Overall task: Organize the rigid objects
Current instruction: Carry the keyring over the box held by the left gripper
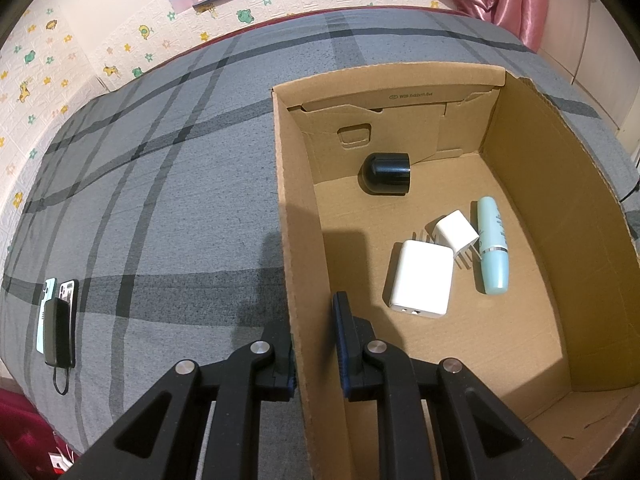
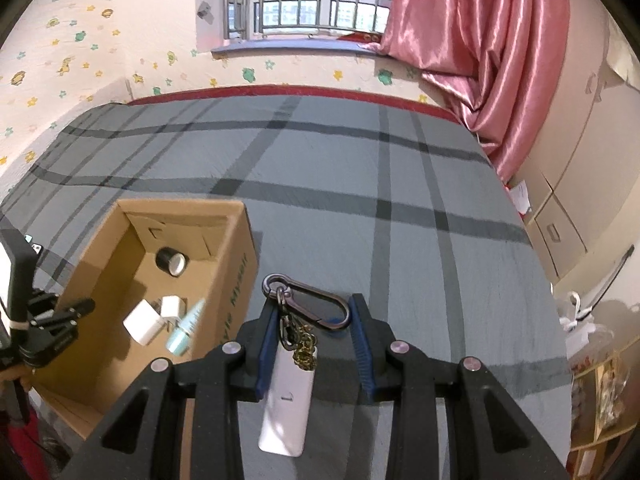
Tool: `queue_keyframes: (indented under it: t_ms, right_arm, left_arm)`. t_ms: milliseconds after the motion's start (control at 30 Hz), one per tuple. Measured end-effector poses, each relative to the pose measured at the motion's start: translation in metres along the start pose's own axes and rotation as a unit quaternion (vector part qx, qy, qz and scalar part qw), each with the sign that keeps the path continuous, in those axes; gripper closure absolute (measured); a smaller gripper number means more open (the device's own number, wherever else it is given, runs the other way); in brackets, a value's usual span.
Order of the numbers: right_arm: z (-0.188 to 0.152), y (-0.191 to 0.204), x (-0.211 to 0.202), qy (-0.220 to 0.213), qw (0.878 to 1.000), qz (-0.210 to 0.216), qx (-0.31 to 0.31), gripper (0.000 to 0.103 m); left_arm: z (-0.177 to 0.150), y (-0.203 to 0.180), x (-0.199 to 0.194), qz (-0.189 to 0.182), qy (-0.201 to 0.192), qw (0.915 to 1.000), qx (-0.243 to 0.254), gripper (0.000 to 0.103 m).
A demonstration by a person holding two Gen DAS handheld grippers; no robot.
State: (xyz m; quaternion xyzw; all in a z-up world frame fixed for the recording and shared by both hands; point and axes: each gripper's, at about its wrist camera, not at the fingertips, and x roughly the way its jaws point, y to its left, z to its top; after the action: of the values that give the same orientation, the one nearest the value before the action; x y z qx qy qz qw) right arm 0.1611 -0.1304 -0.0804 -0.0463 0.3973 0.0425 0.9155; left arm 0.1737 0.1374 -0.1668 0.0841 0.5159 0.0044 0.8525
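Cardboard box (image 1: 532, 200) wall clamped in your left claw (image 1: 314, 344), carabiner keychain (image 2: 308, 306) gripped in your right claw (image 2: 314, 340), above the bed (image 2: 400, 184).

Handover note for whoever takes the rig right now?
Left tongs: shut on the cardboard box wall, steadying it.
Right tongs: shut on a carabiner keychain, white fob dangling, above the grey plaid bed, right of the box.
Done, in box: black cap, large white charger, small white charger, teal tube.
Left: drop the keychain in. Phones and power bank lie on the bed; unclear if they go in.
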Motion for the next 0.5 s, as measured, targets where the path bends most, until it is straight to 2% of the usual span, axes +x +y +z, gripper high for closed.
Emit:
queue_keyframes:
  t_ms: [500]
  right_arm:
    - [0.044,0.050,-0.020,-0.040,0.998,0.043,-0.036,0.067]
  left_arm:
    - [0.000,0.000,0.000,0.000,0.001,1.0000,0.000,0.087]
